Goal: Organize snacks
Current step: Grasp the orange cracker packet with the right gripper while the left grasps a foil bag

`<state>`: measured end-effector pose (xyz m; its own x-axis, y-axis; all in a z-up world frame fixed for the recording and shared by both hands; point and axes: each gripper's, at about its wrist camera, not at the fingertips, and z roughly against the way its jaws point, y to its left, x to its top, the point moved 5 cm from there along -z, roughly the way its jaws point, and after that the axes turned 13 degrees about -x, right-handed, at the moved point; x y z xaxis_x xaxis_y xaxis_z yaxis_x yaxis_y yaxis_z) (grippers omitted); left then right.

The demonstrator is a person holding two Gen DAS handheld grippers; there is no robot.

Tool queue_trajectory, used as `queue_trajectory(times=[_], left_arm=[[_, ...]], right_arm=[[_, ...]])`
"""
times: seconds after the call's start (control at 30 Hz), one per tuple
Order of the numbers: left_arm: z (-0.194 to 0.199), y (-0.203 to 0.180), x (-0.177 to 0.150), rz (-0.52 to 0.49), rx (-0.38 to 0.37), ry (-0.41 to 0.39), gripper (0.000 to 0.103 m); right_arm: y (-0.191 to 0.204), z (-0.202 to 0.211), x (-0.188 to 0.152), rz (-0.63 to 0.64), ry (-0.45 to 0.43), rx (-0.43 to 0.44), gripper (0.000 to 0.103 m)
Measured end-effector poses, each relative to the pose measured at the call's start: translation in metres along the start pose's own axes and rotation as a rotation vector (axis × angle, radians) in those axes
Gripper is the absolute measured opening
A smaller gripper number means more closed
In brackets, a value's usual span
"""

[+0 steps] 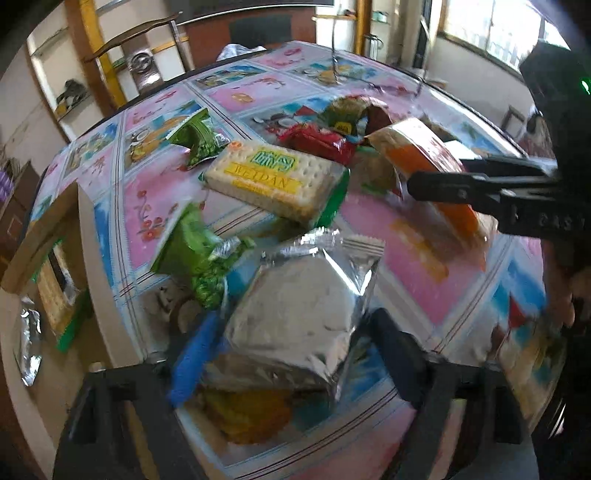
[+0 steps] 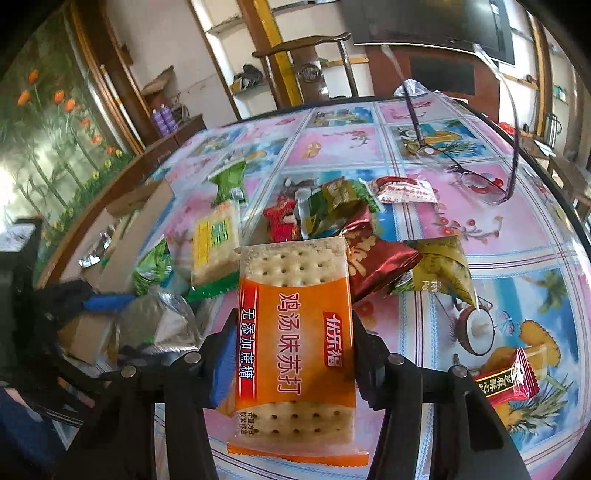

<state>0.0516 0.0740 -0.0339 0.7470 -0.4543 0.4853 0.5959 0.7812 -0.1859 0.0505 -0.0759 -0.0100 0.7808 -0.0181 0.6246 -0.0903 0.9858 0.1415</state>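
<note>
Your right gripper (image 2: 293,354) is clamped on the orange-banded clear-wrapped soda cracker packet (image 2: 295,332), lifted over the flowered plastic tablecloth (image 2: 424,288), while your left gripper (image 1: 291,339) pinches the crinkled silver foil snack pouch (image 1: 299,310) between its fingers, with the yellow-and-green-labelled cracker packet (image 1: 273,181) just ahead.

Light: bright daylight from the window (image 1: 495,29)
Glare: sheen on the glossy tablecloth (image 2: 332,147) and silver packet (image 1: 303,310)
Blur: motion smear toward frame edges
Distortion: strong fisheye, dark corners
</note>
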Motion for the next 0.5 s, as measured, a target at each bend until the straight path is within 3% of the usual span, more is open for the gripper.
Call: queue_trajectory(times=[0.07,0.5], left_arm=[[0.0,-0.005,0.002,0.017,0.002,-0.018,0.058],[0.007,-0.034,0.005,0.032,-0.069,-0.115,0.058]], right_arm=[[0.0,0.001,0.002,-0.013,-0.004,0.011,0.058],[-0.018,0.023,0.013,-0.147,-0.107,0.032,0.058]])
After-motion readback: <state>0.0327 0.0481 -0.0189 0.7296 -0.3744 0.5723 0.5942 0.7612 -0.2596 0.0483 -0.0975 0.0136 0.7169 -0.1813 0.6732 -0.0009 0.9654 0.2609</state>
